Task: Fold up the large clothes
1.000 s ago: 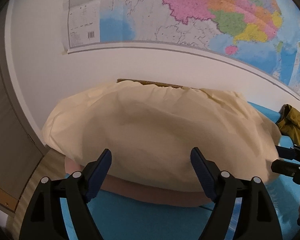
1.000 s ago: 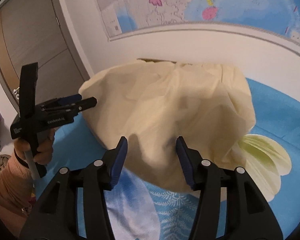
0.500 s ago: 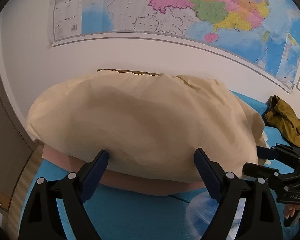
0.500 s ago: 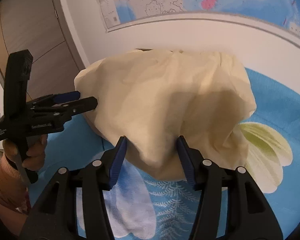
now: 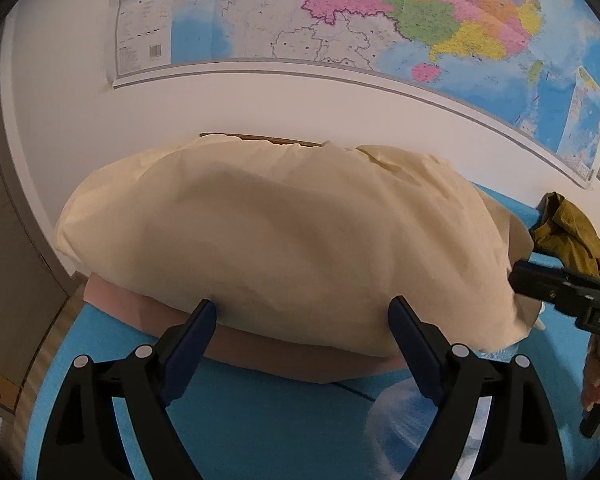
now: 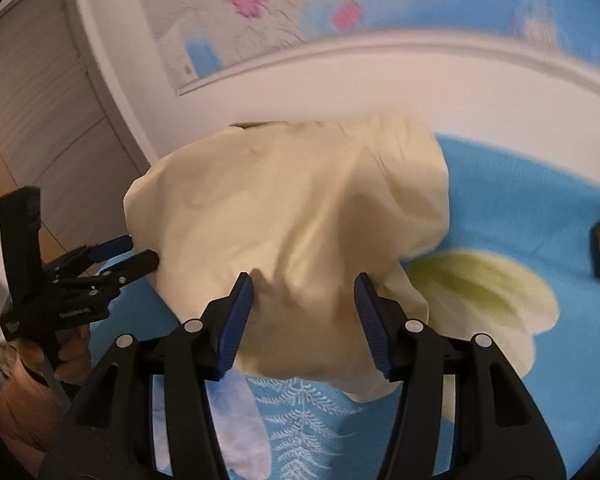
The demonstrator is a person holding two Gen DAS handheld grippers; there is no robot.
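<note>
A bed (image 6: 500, 208) with a blue flower-print cover carries 3 things: a cream garment (image 5: 284, 240) spread over its far left part, a pink fabric (image 5: 260, 350) under the garment's near edge, and an olive garment (image 5: 572, 236) bunched at the far right.

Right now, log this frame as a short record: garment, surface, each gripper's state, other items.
garment: cream cloth, heaped and puffed up on the bed
surface: blue floral bedsheet
left gripper: open, at the cloth's near edge
right gripper: open, over the cloth's near corner
other: olive garment at right; wall map
</note>
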